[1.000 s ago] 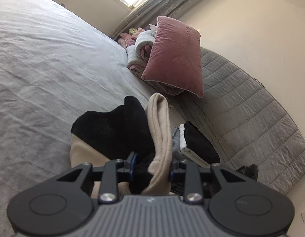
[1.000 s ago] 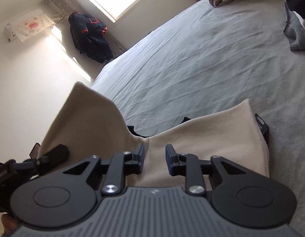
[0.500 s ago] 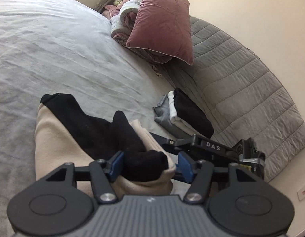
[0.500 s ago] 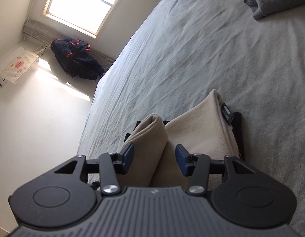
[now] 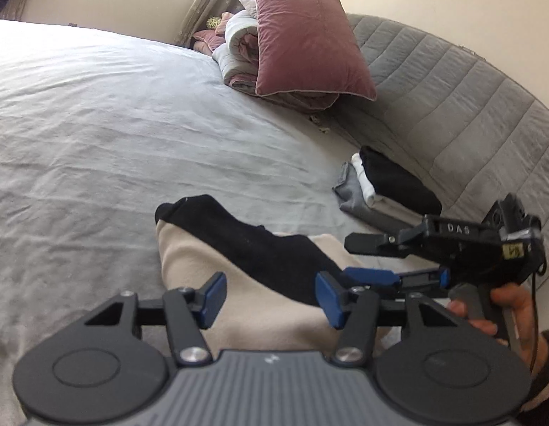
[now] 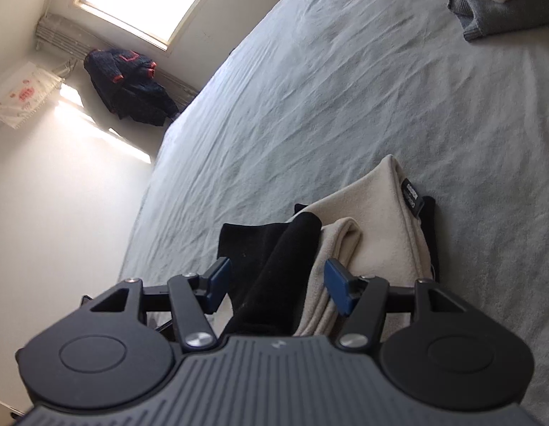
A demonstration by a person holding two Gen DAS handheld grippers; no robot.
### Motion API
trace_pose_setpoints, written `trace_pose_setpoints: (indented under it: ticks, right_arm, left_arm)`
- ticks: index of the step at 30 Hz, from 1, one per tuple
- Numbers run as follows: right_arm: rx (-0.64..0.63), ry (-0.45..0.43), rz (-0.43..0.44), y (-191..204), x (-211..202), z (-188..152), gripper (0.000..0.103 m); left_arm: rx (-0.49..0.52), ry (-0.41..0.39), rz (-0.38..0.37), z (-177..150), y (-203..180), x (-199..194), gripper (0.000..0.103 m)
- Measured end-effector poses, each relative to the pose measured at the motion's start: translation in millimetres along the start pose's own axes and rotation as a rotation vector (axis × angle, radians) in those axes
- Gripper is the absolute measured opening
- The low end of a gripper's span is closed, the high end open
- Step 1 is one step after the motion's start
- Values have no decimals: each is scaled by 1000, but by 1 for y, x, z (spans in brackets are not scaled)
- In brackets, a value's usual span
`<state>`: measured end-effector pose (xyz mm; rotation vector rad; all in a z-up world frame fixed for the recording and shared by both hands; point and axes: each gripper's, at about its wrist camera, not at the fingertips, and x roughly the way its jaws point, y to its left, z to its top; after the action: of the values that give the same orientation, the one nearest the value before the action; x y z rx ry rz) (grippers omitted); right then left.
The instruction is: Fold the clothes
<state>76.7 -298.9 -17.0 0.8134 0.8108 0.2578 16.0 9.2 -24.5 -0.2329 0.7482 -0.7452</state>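
On the grey bed (image 5: 97,135), near its foot, we have the beige-and-black garment (image 5: 260,305) folded into a compact bundle lying flat. Our left gripper (image 5: 271,293) is closing, its pads clear of the cloth between them; our right gripper (image 6: 278,280) is opening, the black and beige folds loose between its jaws. By the headboard, a stack of folded clothes (image 5: 384,188) already sits, so this piece looks nearly finished: it probably needs only tidying and stacking.
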Motion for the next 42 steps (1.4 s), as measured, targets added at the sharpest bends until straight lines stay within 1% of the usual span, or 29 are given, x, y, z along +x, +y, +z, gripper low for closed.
trace_pose_setpoints:
  ticks: [2, 4, 6, 8, 10, 12, 13, 14, 15, 17, 20, 22, 25, 27, 31, 36, 39, 40, 42]
  right_arm:
    - [-24, 5, -47, 4, 0, -3, 62]
    - [-40, 26, -65, 7, 1, -5, 62]
    - [-53, 43, -70, 9, 7, -7, 62]
    - [-64, 61, -71, 10, 14, -9, 63]
    - [-89, 68, -91, 15, 22, -12, 63]
    - [-120, 66, -122, 20, 29, -15, 56]
    - [-136, 55, -139, 21, 30, -15, 40]
    - [-147, 43, -149, 22, 30, -14, 31]
    - [-148, 32, -149, 22, 29, -12, 29]
    - [-137, 8, -110, 20, 24, -7, 24]
    - [-157, -41, -46, 24, 12, 1, 23]
    - [-171, -63, -25, 24, 7, 5, 23]
    - [-154, -70, -8, 17, 1, 11, 23]
    - [-143, -76, -5, 11, -3, 15, 23]
    - [-119, -88, -10, -2, -11, 20, 23]
    - [-90, -68, -41, -22, -16, 21, 23]
    - [-125, -35, -70, -27, -13, 18, 24]
    - [-143, -31, -81, -27, -14, 18, 28]
    - [-196, -52, -97, -22, -20, 18, 31]
  left_arm:
    - [33, 23, 2, -7, -4, 5, 56]
    - [70, 41, 6, -14, -9, 10, 56]
    - [104, 42, 7, -19, -15, 13, 56]
    - [120, 42, 5, -23, -19, 15, 56]
    - [137, 40, 3, -26, -23, 17, 56]
    - [158, 37, 4, -28, -27, 17, 56]
    - [166, 34, 6, -28, -28, 17, 56]
    - [168, 29, 5, -28, -29, 16, 56]
    - [163, 22, 0, -26, -28, 15, 56]
    - [136, -17, -12, -23, -25, 9, 57]
    - [94, -109, -4, -16, -20, -1, 57]
    - [68, -159, 6, -11, -16, -5, 56]
    - [37, -187, 18, -6, -11, -2, 54]
    - [26, -184, 16, -4, -10, 3, 50]
    - [52, -159, -5, -6, -18, 17, 46]
    - [145, -113, -18, -15, -33, 34, 46]
    - [211, -85, -5, -22, -41, 44, 46]
    - [234, -78, 3, -25, -43, 46, 46]
    - [286, -78, 25, -28, -48, 48, 45]
